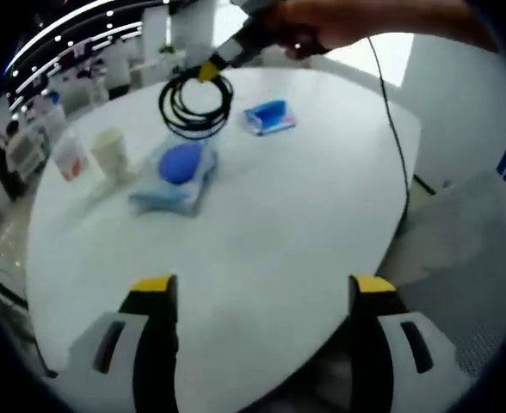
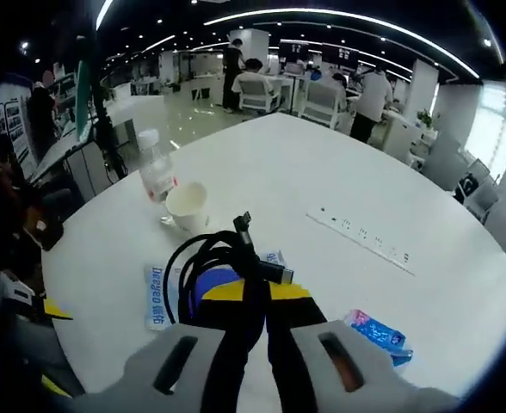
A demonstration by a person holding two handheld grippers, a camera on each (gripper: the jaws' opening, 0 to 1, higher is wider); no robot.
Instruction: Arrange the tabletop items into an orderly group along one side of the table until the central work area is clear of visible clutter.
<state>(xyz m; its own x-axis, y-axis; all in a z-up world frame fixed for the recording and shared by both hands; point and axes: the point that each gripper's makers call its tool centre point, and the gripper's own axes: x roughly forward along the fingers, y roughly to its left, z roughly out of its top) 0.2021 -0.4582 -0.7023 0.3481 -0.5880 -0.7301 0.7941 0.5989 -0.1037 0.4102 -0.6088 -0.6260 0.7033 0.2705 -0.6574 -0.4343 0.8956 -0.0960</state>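
My right gripper [image 2: 257, 294] is shut on a coiled black cable [image 2: 203, 258] and holds it above the white table [image 2: 322, 163]. In the left gripper view the cable coil [image 1: 195, 105] hangs from the right gripper [image 1: 210, 69] over the far part of the table. Under it lies a blue round object [image 1: 181, 162] on a blue-and-white wipes pack [image 1: 169, 194]. A small blue packet [image 1: 268, 117] lies to the right of it. A paper cup [image 1: 110, 153] and a plastic bottle [image 1: 69, 157] stand to the left. My left gripper [image 1: 263, 288] is open over the near table edge, holding nothing.
A row of sockets [image 2: 365, 234] is set into the table top. The small blue packet [image 2: 379, 331] lies near my right jaw, the cup [image 2: 187, 206] and bottle [image 2: 157, 176] farther left. People, desks and chairs [image 2: 322, 90] fill the office beyond the table. A thin cord [image 1: 392, 129] runs across the table's right edge.
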